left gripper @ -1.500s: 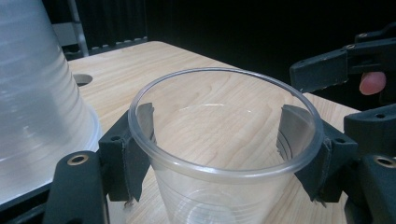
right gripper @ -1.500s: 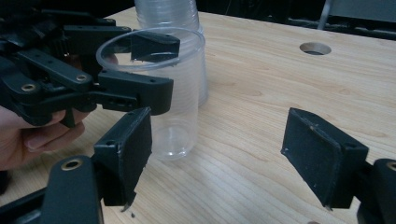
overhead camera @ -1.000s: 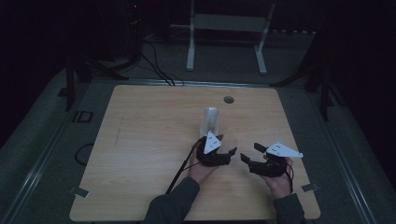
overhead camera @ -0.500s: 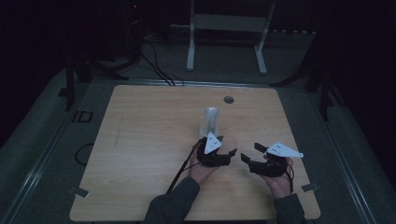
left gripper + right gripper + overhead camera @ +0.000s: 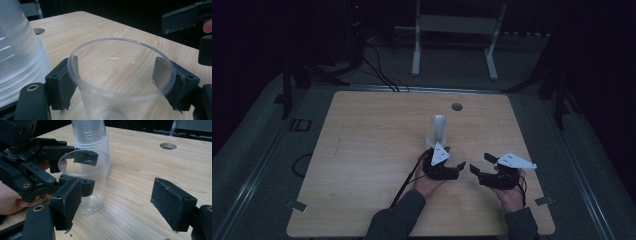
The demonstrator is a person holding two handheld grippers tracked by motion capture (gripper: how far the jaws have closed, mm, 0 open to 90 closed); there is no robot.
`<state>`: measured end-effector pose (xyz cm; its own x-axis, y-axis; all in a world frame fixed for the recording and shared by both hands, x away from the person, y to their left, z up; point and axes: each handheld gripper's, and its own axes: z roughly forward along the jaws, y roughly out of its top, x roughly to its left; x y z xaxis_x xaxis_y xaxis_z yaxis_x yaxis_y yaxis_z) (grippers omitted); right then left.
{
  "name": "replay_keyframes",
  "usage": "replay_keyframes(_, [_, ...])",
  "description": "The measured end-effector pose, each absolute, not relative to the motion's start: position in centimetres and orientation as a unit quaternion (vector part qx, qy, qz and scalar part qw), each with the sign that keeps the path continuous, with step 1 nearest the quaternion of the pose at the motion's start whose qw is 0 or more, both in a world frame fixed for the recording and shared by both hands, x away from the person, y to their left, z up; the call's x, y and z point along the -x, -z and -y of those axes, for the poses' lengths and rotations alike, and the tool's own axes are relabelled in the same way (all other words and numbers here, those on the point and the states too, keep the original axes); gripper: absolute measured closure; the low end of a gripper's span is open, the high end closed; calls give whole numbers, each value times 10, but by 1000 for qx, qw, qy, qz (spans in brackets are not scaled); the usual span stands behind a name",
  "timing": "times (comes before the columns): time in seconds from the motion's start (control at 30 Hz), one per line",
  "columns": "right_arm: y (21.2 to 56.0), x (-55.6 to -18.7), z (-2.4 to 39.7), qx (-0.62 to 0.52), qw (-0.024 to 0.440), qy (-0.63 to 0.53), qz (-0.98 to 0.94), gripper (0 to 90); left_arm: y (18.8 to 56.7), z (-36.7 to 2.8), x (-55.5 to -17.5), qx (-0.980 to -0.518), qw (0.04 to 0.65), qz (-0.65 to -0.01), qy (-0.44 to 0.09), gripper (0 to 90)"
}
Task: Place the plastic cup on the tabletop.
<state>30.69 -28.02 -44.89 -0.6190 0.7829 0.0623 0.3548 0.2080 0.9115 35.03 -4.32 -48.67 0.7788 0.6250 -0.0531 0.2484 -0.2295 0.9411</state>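
Fingers (image 5: 72,75) of the left gripper (image 5: 120,82) have just been opening around the clear cup (image 5: 120,75); right gripper (image 5: 125,205) gapes wide.

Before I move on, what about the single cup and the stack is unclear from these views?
- Single cup: base cut off by left gripper view's bottom edge.
- Whether left gripper pads touch the cup: unclear, clear plastic.
- Cup stack: count unreadable, high view small and dim; top cropped in right gripper view.
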Motion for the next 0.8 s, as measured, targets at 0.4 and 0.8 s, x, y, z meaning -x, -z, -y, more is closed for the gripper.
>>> replay_keyframes(0.4, [449,-307,281,-381,214,-501,-747,239,491,40,-349,-777,536,-287,-161,169])
replay_keyframes(0.8, [449,-307,282,-384,213,-501,-745,239,492,25,-345,-776,532,-297,-162,161])
